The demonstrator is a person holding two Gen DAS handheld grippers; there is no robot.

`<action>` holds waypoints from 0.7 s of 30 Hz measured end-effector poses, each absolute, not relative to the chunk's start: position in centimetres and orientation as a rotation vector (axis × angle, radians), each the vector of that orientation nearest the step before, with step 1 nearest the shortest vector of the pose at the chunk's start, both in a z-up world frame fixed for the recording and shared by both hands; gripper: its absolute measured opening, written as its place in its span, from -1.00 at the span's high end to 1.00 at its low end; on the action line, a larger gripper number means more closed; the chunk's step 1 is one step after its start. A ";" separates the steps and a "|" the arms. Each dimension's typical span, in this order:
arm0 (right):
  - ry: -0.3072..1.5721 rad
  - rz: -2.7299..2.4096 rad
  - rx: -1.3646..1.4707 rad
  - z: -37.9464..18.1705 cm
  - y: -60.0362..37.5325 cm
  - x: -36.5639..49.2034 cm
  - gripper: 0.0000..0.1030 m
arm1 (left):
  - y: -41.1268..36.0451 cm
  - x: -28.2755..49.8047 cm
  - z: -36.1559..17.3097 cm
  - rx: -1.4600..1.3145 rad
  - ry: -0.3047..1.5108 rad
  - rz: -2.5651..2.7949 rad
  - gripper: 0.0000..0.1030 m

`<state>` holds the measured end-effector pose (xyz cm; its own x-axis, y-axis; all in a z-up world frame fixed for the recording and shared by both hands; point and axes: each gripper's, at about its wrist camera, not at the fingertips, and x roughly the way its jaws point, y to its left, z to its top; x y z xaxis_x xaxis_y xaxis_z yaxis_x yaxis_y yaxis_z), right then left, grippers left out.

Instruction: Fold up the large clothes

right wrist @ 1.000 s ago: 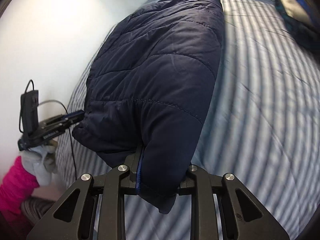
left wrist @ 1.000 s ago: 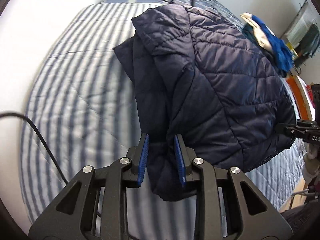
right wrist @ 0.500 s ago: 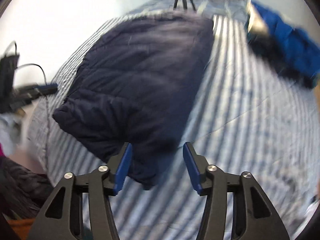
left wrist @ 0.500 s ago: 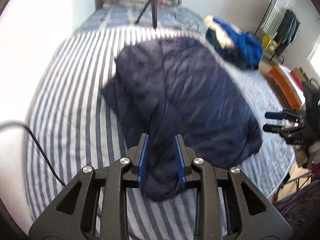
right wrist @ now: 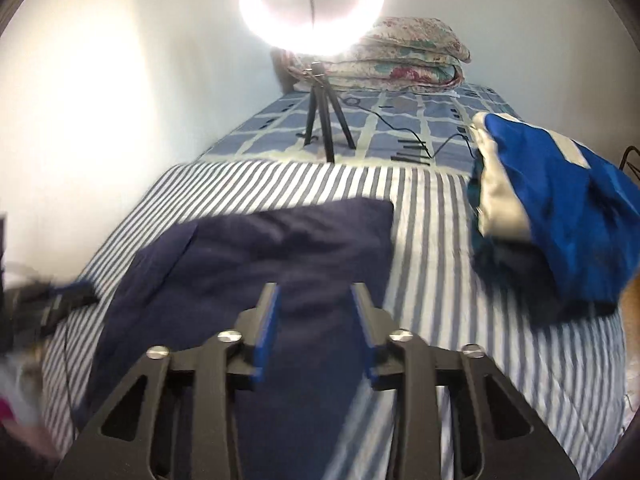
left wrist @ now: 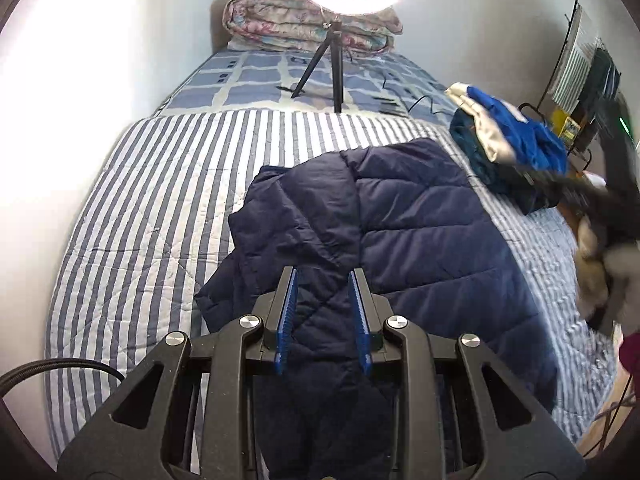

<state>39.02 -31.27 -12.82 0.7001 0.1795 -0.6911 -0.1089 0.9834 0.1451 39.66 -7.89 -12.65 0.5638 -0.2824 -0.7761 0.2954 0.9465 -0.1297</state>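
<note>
A dark navy quilted jacket [left wrist: 400, 232] lies spread on the striped bed cover [left wrist: 160, 208]; it also shows in the right wrist view [right wrist: 260, 264]. My left gripper [left wrist: 323, 280] is open and empty above the jacket's near edge. My right gripper [right wrist: 316, 294] is open and empty, raised above the jacket's near side. In the left wrist view the right gripper [left wrist: 560, 188] shows blurred at the right edge of the bed.
A heap of blue, teal and cream clothes [right wrist: 552, 216] lies at the bed's right side. A ring light on a small tripod [right wrist: 320, 120] stands on the checked sheet, with folded floral bedding [right wrist: 400, 60] behind. A white wall runs along the left.
Both grippers let go of the jacket and opened. The jacket dropped flat onto the bed, and both grippers lifted and drew back from it.
</note>
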 end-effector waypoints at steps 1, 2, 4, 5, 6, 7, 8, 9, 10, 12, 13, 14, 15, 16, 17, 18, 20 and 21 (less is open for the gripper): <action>0.781 0.162 0.097 -13.0 -31.3 40.0 0.47 | -7.8 39.9 -13.1 0.023 0.912 -0.334 0.49; 0.783 0.161 0.095 -13.1 -30.9 41.2 0.47 | -7.6 40.1 -13.4 0.024 0.914 -0.325 0.50; 0.794 0.152 0.084 -14.0 -30.0 42.9 0.47 | -7.3 40.5 -14.2 0.016 0.926 -0.317 0.49; 0.802 0.150 0.087 -14.5 -29.6 43.8 0.47 | -7.1 40.6 -14.5 0.017 0.929 -0.311 0.49; 0.812 0.145 0.084 -15.2 -29.2 44.5 0.47 | -6.8 40.9 -15.1 0.018 0.935 -0.300 0.49; 0.824 0.142 0.078 -15.7 -28.8 45.0 0.47 | -6.5 41.0 -15.6 0.013 0.945 -0.294 0.49; 0.844 0.144 0.065 -16.5 -28.2 45.6 0.47 | -6.2 41.2 -16.2 0.003 0.958 -0.287 0.49; 0.868 0.153 0.044 -17.4 -27.6 46.1 0.47 | -5.8 41.4 -16.9 -0.011 0.975 -0.286 0.49; 0.892 0.150 0.005 -18.3 -26.8 46.4 0.47 | -5.5 41.5 -17.7 -0.033 0.993 -0.294 0.49; 0.911 0.137 -0.062 -19.2 -25.8 46.7 0.47 | -5.0 41.5 -19.1 -0.064 1.018 -0.300 0.49; 0.912 0.138 -0.070 -19.2 -25.6 46.7 0.47 | -4.9 41.5 -19.5 -0.063 1.022 -0.300 0.49; 0.910 0.135 -0.065 -18.9 -25.7 46.5 0.47 | -4.9 41.3 -19.6 -0.054 1.021 -0.306 0.49; 0.904 0.136 -0.052 -18.5 -25.9 46.3 0.47 | -4.7 41.2 -19.3 -0.056 1.024 -0.315 0.49; 0.891 0.136 -0.037 -17.8 -26.3 46.1 0.47 | -4.4 41.1 -18.8 -0.070 1.027 -0.327 0.49; 0.869 0.133 -0.022 -16.8 -26.8 45.5 0.46 | -3.8 41.0 -18.3 -0.095 1.027 -0.342 0.48; 0.843 0.133 -0.008 -15.8 -27.4 44.7 0.45 | -3.2 40.9 -17.9 -0.121 1.024 -0.355 0.45; 0.815 0.154 0.025 -14.3 -28.6 43.4 0.23 | -1.4 40.7 -17.0 -0.186 1.019 -0.370 0.05; 0.801 0.173 0.049 -13.6 -29.5 42.5 -0.08 | 0.0 40.6 -16.7 -0.256 1.019 -0.377 -0.29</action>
